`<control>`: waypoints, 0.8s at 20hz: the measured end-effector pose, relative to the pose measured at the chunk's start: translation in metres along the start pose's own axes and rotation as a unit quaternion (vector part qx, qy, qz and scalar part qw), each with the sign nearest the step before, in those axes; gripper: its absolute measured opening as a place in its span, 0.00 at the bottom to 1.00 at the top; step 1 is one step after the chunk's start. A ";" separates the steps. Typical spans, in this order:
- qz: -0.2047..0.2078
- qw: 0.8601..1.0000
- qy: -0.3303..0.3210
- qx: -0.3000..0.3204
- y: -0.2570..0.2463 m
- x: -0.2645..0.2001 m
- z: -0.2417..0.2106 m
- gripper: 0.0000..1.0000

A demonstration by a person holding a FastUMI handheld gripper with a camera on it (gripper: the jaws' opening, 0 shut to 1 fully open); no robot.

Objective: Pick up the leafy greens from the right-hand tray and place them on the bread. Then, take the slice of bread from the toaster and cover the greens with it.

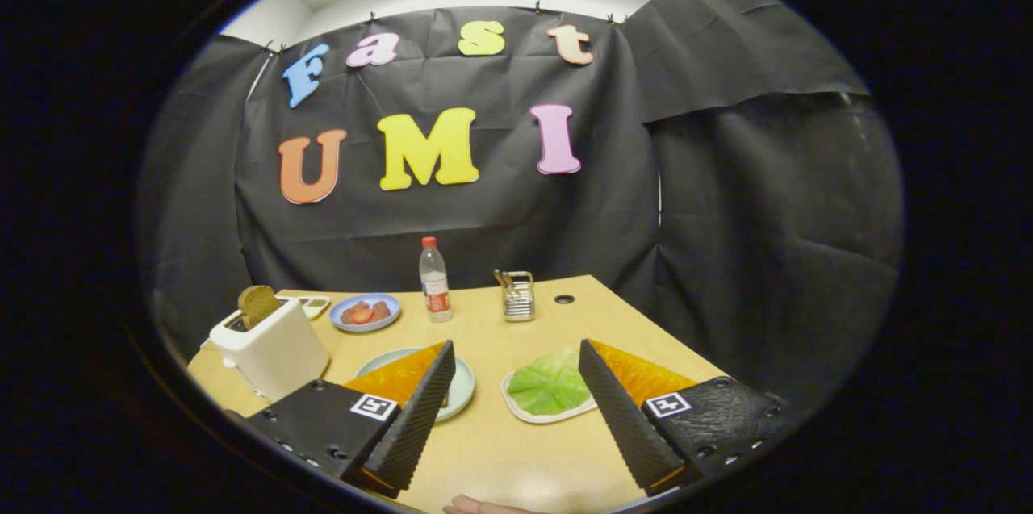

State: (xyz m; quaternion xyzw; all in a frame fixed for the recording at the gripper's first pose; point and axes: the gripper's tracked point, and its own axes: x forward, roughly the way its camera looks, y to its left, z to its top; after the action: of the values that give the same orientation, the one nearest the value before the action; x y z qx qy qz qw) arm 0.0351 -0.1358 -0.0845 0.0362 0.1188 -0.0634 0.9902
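Jaws apart; one leafy greens [549,385].

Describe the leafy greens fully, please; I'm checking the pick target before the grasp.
The leafy greens are one pale green, crinkled lettuce-like leaf with visible veins, lying flat on a small white tray on the tan table. The open gripper hangs above, empty. The leaf sits just inside the right-hand finger, which hides its edge on that side. Whether it is real or imitation cannot be told.

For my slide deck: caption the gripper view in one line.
Open tool held above the table, leafy greens on their tray between its fingers, bread slice in the toaster.
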 end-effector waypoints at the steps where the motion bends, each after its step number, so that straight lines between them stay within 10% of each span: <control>1: 0.001 1.000 0.004 0.001 -0.007 0.005 0.000 0.95; 16: 0.044 0.992 0.091 -0.073 -0.059 0.140 -0.033 0.96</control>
State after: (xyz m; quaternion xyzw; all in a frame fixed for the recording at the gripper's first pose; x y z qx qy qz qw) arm 0.1544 -0.2076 -0.1537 -0.0248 0.2113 -0.0071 0.9771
